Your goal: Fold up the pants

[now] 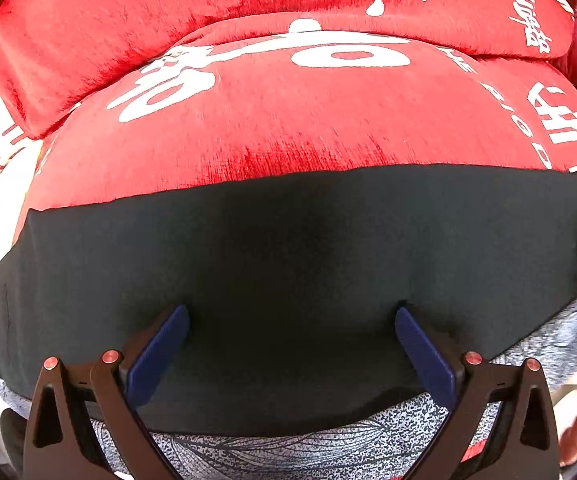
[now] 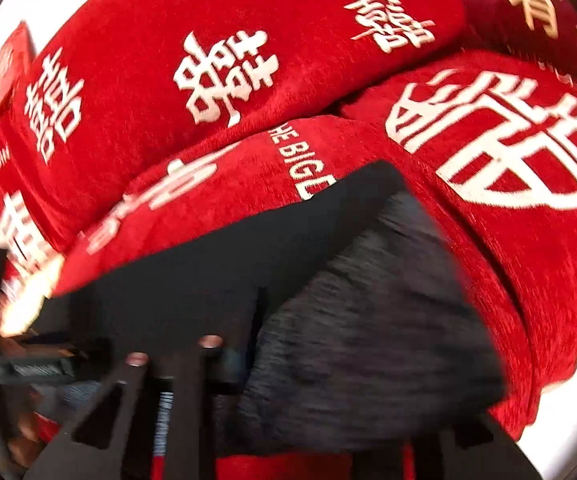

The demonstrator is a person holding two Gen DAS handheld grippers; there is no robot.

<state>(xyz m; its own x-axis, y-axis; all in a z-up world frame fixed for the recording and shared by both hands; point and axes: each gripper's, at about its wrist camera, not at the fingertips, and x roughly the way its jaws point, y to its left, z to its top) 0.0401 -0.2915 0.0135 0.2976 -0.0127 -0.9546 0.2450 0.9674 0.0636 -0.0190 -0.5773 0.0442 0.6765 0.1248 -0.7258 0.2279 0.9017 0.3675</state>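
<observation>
Pants (image 1: 288,248) lie flat on your red cushion (image 1: 288,128), left gripper (image 1: 291,322) spread wide above them, right gripper (image 2: 248,344) apparently pinching a fabric edge for folding.

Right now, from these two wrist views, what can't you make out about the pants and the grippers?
- Right wrist view: right gripper fingertips lost in motion blur against dark cloth; grip unconfirmed.
- Right wrist view: grey fabric smeared, fold edges unreadable.
- Left wrist view: pants run off both side edges; full length unseen.
- Left wrist view: patterned cloth mostly hidden under the pants and the left gripper.
</observation>
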